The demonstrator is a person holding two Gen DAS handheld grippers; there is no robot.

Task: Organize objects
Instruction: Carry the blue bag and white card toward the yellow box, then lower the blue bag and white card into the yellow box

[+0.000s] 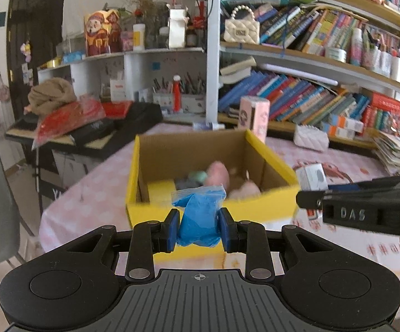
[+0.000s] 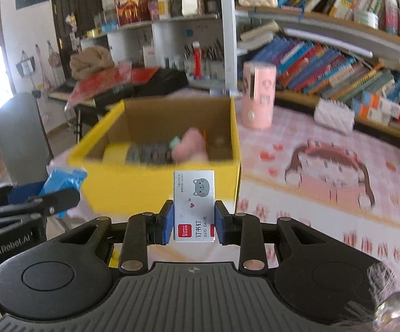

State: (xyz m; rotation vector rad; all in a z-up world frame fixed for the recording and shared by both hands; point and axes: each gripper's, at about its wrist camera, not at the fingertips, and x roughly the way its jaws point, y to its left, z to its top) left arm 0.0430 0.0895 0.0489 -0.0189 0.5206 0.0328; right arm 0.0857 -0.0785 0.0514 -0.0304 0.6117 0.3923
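While both tongs sit short of the box, the surface [image 2: 324,144] (pink checked cloth with a cartoon print) has open room to the right of the box; its left edge drops off toward a grey chair [image 2: 20,135]. Back edge is crowded: bookshelves [image 1: 324,83] behind, a pink cylinder [image 2: 258,96] and a white quilted pouch [image 2: 334,116] standing near them.

Yellow cardboard box [image 1: 269,210] sits open-topped, near wall facing both cameras. Inside: blurred pink, green and dark items, can't tell what they are.

Left tongs [image 1: 200,231] clamped on a blue plastic bag [image 1: 200,215], crumpled, clear zip strip at its top, held just in front of the box's near wall.

Right tongs [image 2: 193,225] clamped on a staple box [image 2: 194,204], small, silver-white, upright, grey cat face printed on it, red label at the bottom. It is also just in front of the near wall, toward the box's right corner.
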